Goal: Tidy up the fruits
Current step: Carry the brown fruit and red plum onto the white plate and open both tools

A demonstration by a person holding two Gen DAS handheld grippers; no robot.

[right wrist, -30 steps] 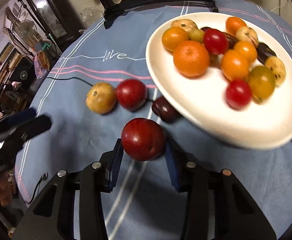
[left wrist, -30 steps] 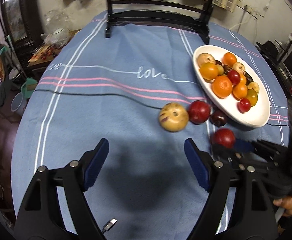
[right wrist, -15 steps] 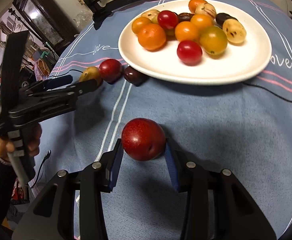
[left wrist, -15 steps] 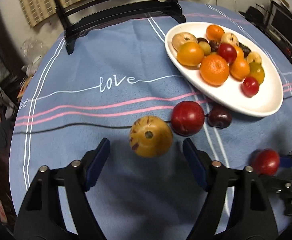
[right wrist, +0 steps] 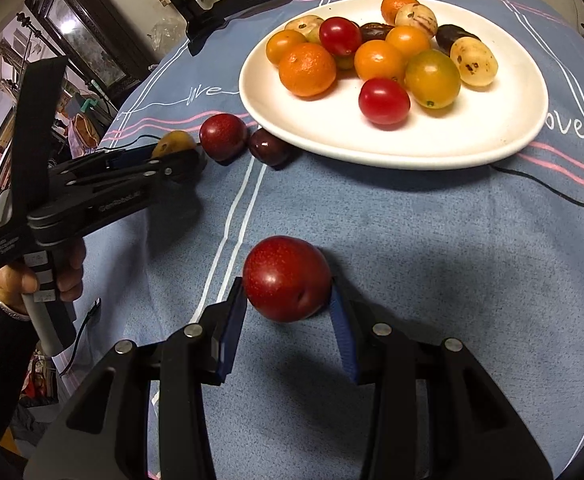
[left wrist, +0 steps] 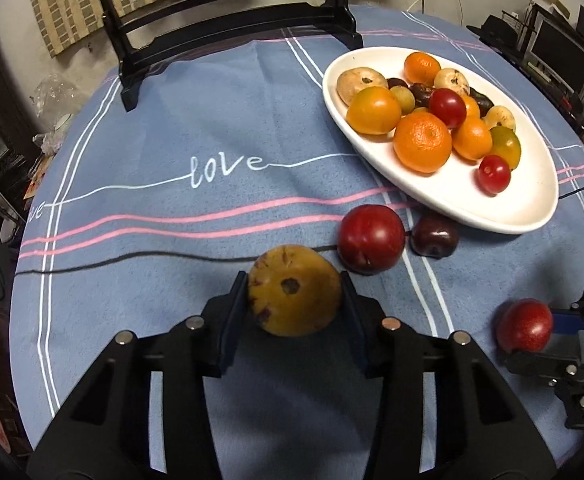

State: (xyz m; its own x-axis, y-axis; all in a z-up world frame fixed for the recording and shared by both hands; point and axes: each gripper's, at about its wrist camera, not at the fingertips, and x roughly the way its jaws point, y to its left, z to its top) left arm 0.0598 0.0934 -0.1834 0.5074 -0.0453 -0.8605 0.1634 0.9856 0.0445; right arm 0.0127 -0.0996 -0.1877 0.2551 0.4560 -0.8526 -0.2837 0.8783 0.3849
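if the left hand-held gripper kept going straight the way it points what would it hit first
The left hand-held gripper, its jaws closing, already has the mottled yellow-brown round fruit between them. Pushed on, it would probably press that fruit into the blue striped tablecloth; the red plum sits just beyond, slightly right.

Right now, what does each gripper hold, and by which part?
Right gripper: red plum, held by its sides. Left gripper: jaws closing on the sides of the yellow fruit.

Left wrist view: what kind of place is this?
Probably a lived-in home dining area: a round table under a blue "love" tablecloth, a dark wooden chair pulled up to it, a white plate of fruit, cluttered shelves behind.
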